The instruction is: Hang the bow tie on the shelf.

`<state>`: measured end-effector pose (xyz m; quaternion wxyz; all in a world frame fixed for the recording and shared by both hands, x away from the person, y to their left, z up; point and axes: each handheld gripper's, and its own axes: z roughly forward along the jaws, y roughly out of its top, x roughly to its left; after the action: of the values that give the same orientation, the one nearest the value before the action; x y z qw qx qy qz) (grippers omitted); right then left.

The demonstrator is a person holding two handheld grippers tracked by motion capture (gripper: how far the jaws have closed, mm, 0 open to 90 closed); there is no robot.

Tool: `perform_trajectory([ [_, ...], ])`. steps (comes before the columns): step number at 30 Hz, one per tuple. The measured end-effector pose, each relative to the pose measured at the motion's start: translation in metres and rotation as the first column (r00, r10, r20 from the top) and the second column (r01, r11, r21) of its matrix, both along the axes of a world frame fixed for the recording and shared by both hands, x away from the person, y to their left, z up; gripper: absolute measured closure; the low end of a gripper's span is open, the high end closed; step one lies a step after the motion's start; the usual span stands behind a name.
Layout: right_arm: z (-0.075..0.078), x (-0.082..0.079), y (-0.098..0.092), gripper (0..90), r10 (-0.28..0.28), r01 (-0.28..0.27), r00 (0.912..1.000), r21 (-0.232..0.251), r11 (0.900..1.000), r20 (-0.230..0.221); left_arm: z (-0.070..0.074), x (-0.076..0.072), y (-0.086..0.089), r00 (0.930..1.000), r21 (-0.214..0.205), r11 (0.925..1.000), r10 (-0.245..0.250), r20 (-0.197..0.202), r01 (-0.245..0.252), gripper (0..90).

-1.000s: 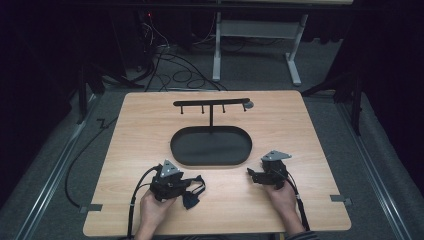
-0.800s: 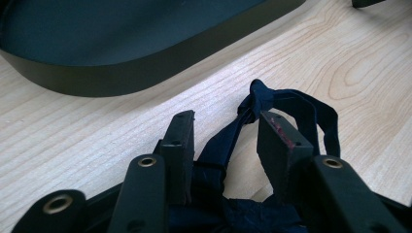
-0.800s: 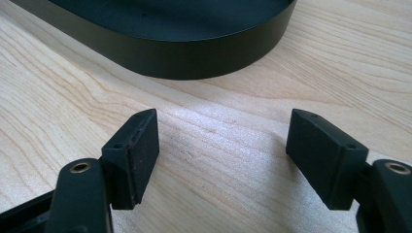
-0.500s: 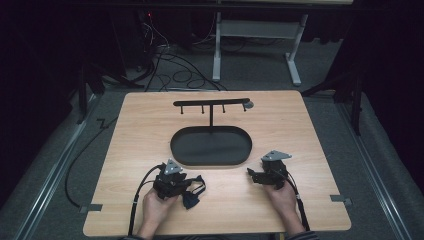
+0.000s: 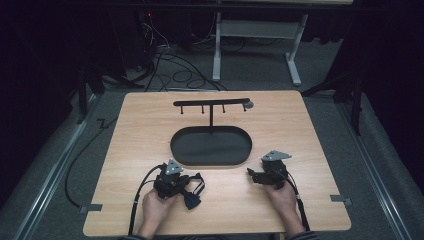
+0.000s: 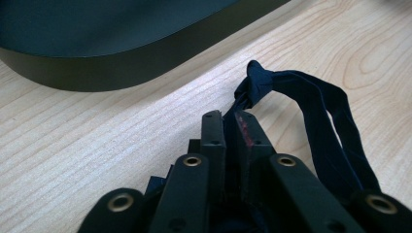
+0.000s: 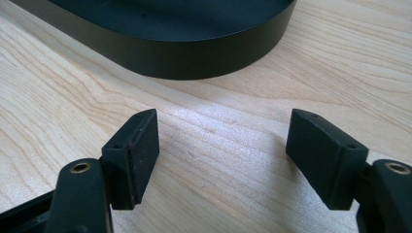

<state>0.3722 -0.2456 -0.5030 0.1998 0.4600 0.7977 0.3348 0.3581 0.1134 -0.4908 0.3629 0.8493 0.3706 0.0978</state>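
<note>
While the left hand-held gripper [image 6: 232, 119] lies low on the tabletop [image 5: 300, 125], its jaws have just been closing and now pinch a dark blue strap [image 6: 311, 97] between them; the strap rises from the pads to a small knot and loops back down the gripper's right side in the left gripper view. From the high view, this left hand-held gripper [image 5: 192, 187] sits near the front edge, left of centre, with the strap [image 5: 191, 199] bunched at its tip on the wood, just in front of the oval black tray [image 5: 210, 146]. The right hand-held gripper [image 7: 221, 145] stands wide, with bare wood between its two pads and nothing held; in the high view it [image 5: 252, 175] rests near the tray's front right corner, well apart from the other. Counted: two grippers, one in each hand, one strap, one tray, and one black T-shaped rack [image 5: 211, 103] rising from the tray's far side, with four small pegs hanging under its bar.
</note>
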Motion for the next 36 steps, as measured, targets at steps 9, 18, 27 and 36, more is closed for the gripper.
perform_trajectory([
  [9,0.000,0.000,0.000,29.2,0.000,0.000,1.0000,0.001,1.0000,0.000,0.009,-0.004,0.003,1.0000,-0.005,1.0000,-0.003,0.005,0.003,86.2],
  [18,0.000,0.000,0.000,29.2,0.000,0.000,1.0000,0.001,1.0000,0.000,0.029,-0.010,0.000,0.9985,-0.025,0.9993,-0.026,0.048,0.027,86.2],
  [27,0.000,0.000,0.000,29.2,0.001,-0.001,1.0000,0.001,1.0000,0.000,0.045,-0.012,-0.001,0.9954,-0.039,0.9984,-0.037,0.089,0.041,86.2],
  [36,0.000,0.000,0.000,29.2,0.001,-0.001,1.0000,0.001,1.0000,0.000,0.056,-0.013,0.002,0.9935,-0.047,0.9978,-0.042,0.106,0.048,86.3],
])
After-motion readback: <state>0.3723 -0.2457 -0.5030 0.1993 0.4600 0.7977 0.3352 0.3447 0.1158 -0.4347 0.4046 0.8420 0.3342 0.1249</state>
